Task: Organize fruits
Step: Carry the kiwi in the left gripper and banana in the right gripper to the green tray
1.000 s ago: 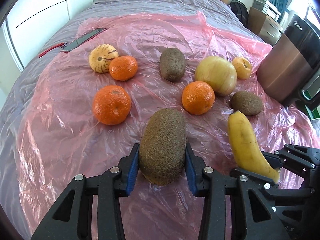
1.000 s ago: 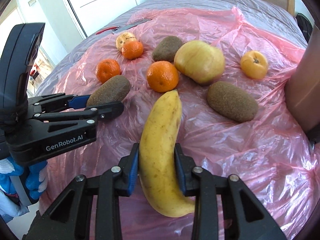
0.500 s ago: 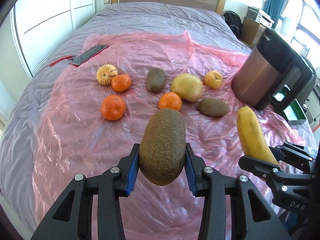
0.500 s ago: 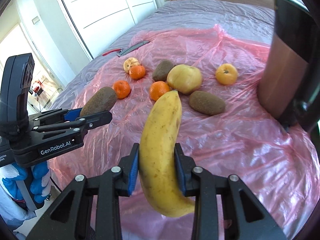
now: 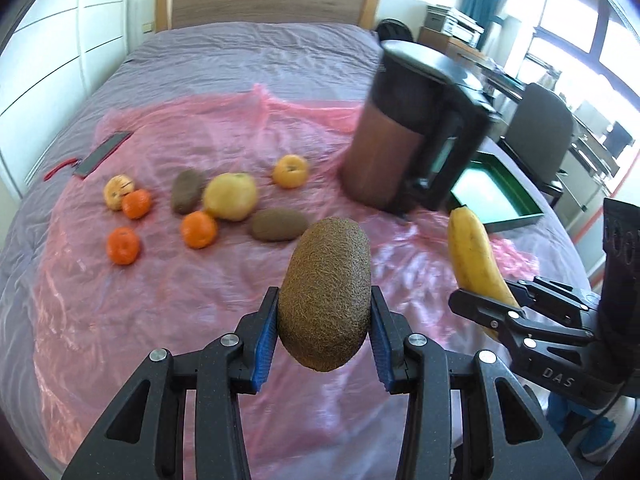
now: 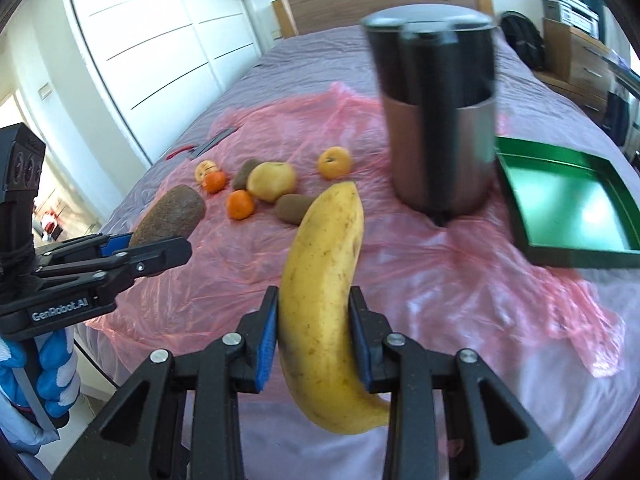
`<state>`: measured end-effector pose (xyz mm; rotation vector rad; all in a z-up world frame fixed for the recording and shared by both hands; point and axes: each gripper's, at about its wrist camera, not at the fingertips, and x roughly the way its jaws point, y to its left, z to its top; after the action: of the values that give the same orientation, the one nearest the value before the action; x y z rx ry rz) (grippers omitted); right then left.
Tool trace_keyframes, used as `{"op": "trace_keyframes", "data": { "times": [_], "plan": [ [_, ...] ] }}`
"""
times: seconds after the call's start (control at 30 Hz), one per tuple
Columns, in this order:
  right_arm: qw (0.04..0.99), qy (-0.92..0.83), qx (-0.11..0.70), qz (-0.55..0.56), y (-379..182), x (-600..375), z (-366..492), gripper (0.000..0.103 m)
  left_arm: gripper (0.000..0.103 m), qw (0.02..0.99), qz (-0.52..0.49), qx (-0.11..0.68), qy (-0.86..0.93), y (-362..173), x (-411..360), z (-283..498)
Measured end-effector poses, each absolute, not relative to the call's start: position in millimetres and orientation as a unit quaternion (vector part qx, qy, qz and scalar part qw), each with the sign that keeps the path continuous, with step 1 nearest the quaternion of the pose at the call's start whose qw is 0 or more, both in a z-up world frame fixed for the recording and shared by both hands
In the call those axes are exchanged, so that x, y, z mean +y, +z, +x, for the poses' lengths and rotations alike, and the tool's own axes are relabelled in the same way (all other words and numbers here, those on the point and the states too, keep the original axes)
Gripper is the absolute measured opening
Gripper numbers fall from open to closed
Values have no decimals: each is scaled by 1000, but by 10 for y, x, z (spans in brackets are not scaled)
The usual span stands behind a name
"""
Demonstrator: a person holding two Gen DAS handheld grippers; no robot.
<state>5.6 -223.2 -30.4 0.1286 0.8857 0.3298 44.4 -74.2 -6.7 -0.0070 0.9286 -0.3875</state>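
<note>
My left gripper [image 5: 324, 336] is shut on a large brown kiwi [image 5: 325, 292] and holds it in the air above the pink plastic sheet [image 5: 168, 304]. My right gripper [image 6: 314, 334] is shut on a yellow banana [image 6: 324, 280], also lifted; it shows at the right of the left wrist view [image 5: 476, 260]. The left gripper with its kiwi [image 6: 168, 216] shows at the left of the right wrist view. On the sheet lie several oranges [image 5: 199, 230], two kiwis [image 5: 279, 225], a pale apple [image 5: 230, 196] and a small striped fruit [image 5: 118, 186]. A green tray [image 6: 568, 204] sits at the right.
A tall brown and black kettle [image 6: 440, 120] stands on the sheet between the fruit and the green tray. A dark flat phone-like object with a red strap [image 5: 102, 154] lies at the sheet's far left. The bed's wooden headboard [image 5: 260, 2] is behind. A chair [image 5: 540, 128] stands right.
Both grippers have risen and pulled back from the fruit, carrying the kiwi and the banana. The view has swung right, so the kettle and green tray now show fully.
</note>
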Motion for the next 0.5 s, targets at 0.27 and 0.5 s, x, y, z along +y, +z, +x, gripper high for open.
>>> {"op": "trace_keyframes", "data": {
  "times": [0.27, 0.5],
  "plan": [
    [905, 89, 407, 93, -223, -3163, -15, 11, 37, 859, 41, 438, -262, 130, -1738, 441],
    [914, 24, 393, 97, -176, -3996, 188, 11, 37, 842, 68, 433, -314, 171, -2670, 682]
  ]
}}
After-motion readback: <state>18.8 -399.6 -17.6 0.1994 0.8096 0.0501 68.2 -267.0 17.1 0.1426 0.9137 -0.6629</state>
